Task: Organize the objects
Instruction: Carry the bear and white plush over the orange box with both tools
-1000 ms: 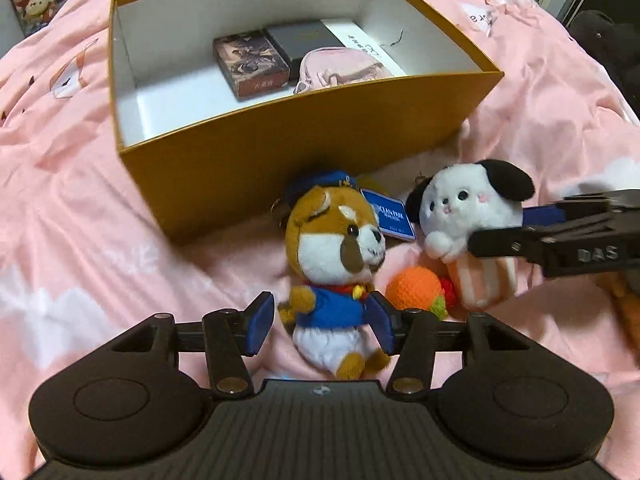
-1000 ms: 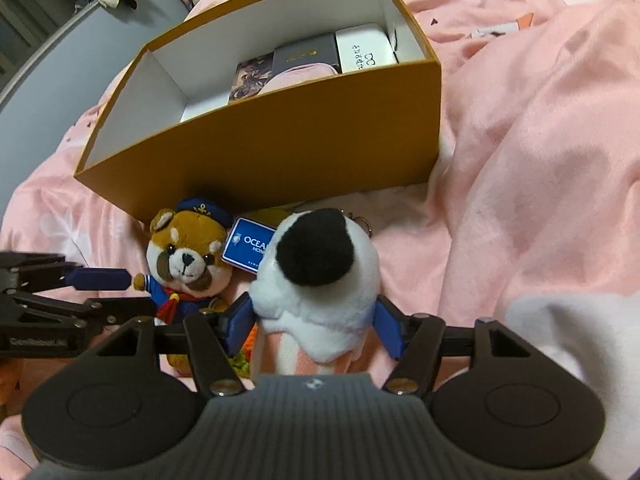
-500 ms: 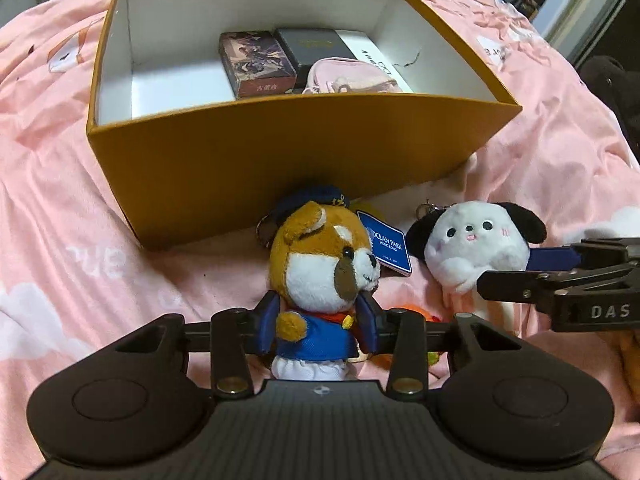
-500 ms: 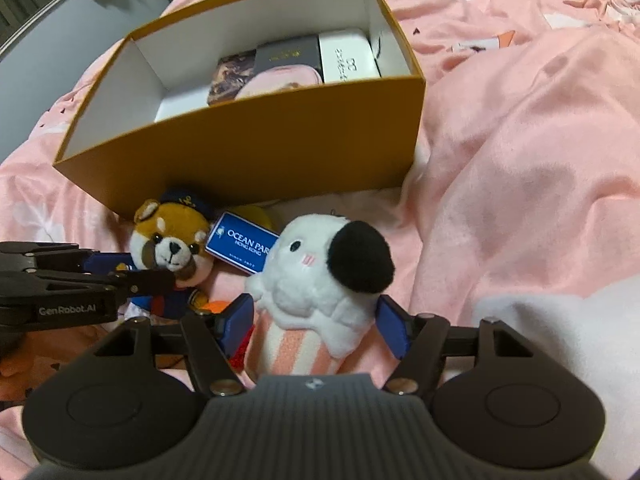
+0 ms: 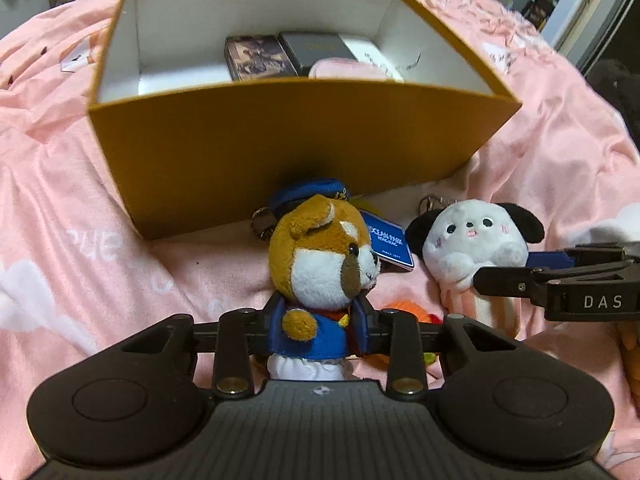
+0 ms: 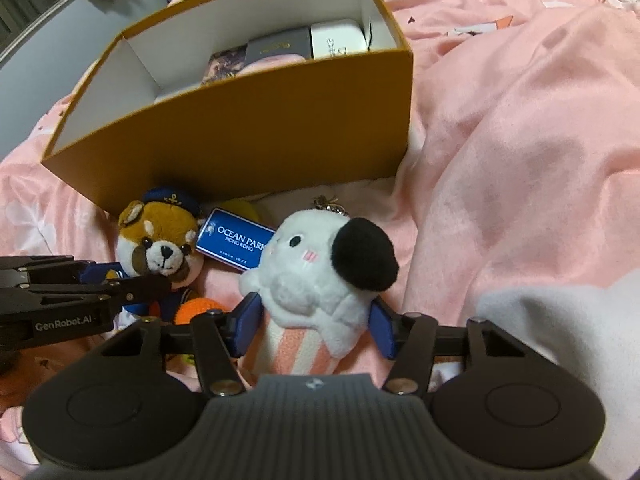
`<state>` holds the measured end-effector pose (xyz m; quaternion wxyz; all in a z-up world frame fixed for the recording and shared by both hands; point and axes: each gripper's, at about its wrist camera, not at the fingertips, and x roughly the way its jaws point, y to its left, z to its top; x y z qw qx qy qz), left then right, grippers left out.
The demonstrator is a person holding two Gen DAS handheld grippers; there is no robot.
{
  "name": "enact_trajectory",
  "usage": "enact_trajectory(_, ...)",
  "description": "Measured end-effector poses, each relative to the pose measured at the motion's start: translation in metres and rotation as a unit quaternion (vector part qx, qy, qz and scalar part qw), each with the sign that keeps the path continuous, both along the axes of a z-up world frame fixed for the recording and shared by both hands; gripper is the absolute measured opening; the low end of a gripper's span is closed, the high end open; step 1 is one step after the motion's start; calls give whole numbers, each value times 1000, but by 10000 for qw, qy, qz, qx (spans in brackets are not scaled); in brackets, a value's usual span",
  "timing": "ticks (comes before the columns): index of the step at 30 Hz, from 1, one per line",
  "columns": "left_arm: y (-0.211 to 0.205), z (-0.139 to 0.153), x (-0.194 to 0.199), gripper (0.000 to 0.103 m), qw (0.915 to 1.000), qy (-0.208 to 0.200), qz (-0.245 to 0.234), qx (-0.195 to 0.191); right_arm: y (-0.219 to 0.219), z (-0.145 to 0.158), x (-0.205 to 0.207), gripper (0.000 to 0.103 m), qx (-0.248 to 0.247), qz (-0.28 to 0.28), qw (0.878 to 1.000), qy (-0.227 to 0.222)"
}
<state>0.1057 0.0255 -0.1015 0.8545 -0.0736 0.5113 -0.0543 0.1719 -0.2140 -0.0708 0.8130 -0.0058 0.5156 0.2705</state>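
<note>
Plush is what both grippers are dealing with: light, squashy, not fragile, apt to bulge and slide unless taken around the firm torso. The left gripper (image 5: 320,322) has just been closing and now clamps the blue-jacketed body of the sailor-capped bear toy (image 5: 320,264). The right gripper (image 6: 314,326) has also been closing around the white puppy toy (image 6: 320,280), below its head; I cannot tell whether its pads touch yet. Both toys sit on the pink bed sheet (image 6: 520,160) just before the orange box (image 5: 280,152).
</note>
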Motion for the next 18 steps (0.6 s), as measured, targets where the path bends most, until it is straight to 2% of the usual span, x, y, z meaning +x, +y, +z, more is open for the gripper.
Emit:
enact_trajectory(8,22,39,-22,38,9954,-236,207,-903,-13,42,-16,54,395,145,9983,-401)
enact_trajectory(15,32,91,-31,38,9879,-583,383,-1386,-13,91,-20,53,848,469,9927,-719)
enact_trajectory(18,39,113,-23,38,9856,-717,455,-1465,-8,114,-16,52,1058,665,9884,-864)
